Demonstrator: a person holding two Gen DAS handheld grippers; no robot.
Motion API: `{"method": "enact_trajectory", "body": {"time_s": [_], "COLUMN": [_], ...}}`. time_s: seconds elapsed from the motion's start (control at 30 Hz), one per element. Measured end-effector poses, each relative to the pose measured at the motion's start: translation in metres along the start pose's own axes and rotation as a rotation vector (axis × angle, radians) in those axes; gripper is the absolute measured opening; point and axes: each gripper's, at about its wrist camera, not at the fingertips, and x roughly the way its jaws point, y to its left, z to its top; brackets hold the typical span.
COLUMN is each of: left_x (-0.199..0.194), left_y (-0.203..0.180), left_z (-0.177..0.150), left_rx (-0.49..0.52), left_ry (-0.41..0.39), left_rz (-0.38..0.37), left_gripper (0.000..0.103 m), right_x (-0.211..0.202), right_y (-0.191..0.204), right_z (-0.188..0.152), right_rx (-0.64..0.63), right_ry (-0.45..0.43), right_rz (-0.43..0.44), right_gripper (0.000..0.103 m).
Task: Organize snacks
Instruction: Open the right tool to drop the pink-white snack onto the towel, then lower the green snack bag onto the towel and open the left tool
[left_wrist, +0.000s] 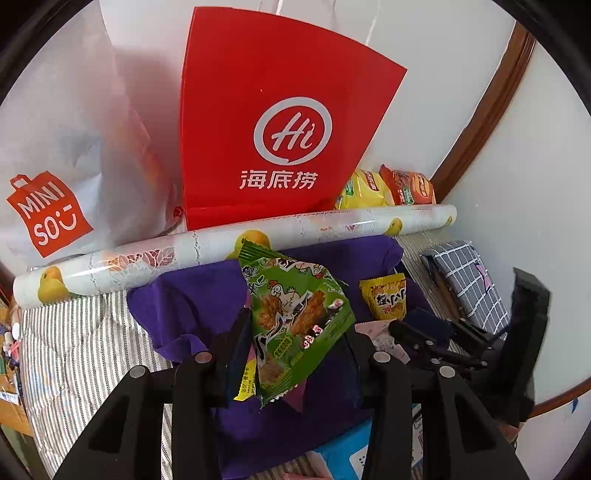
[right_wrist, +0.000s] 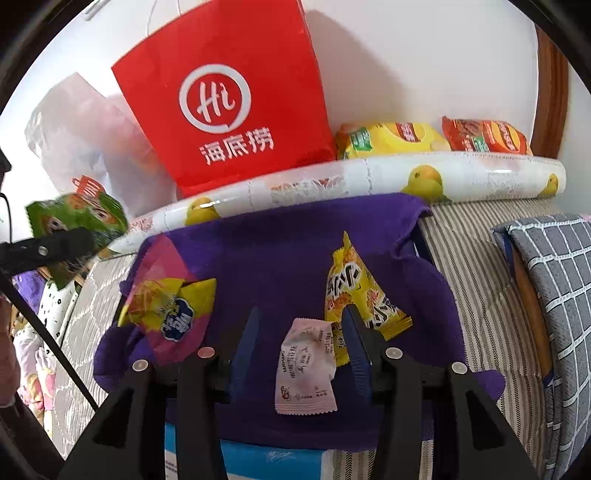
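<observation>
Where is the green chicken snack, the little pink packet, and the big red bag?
green chicken snack packet (left_wrist: 299, 314): left wrist view, on the printed chicken picture.
pink snack packet (right_wrist: 304, 369): right wrist view, middle of its wrapper.
red paper bag (right_wrist: 229, 107): right wrist view, on the white round logo.

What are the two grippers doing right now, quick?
Left gripper: closed on the green snack packet, held up off the purple cloth.
Right gripper: open around the pink sachet, which lies on the cloth unpinched.
</observation>
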Motion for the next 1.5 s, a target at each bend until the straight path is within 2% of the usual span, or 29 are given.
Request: {"method": "enact_trajectory", "body": {"time_s": [0.37, 0.8, 1.2, 1.5], "left_x": [0.026, 0.048, 0.049, 0.050], "left_y": [-0.005, -0.005, -0.012, -0.015], "left_z": [-0.005, -0.012, -0.015, -0.017], "left_rx": [0.009, 0.015, 0.034, 0.051], "left_ry": [0.077, 0.156, 0.175, 0.188], "left_rz": [0.049, 0.092, 0.043, 0.048], "left_gripper": [0.041, 0.041, 0.041, 0.041], "right_x": [-0.021, -0.027, -0.024, -0.022], "right_y": [-0.002, -0.003, -0.001, -0.001], "right_z": [0.003, 0.003, 0.003, 0.002], "right_rx": [0.025, 0.028, 0.028, 0.027], "right_ry": [-0.055, -0.070, -0.059, -0.053], "right_rz": [0.036, 0.041, 0.039, 0.038], "right_gripper": [0.049, 0.049, 0.049, 0.049]}}
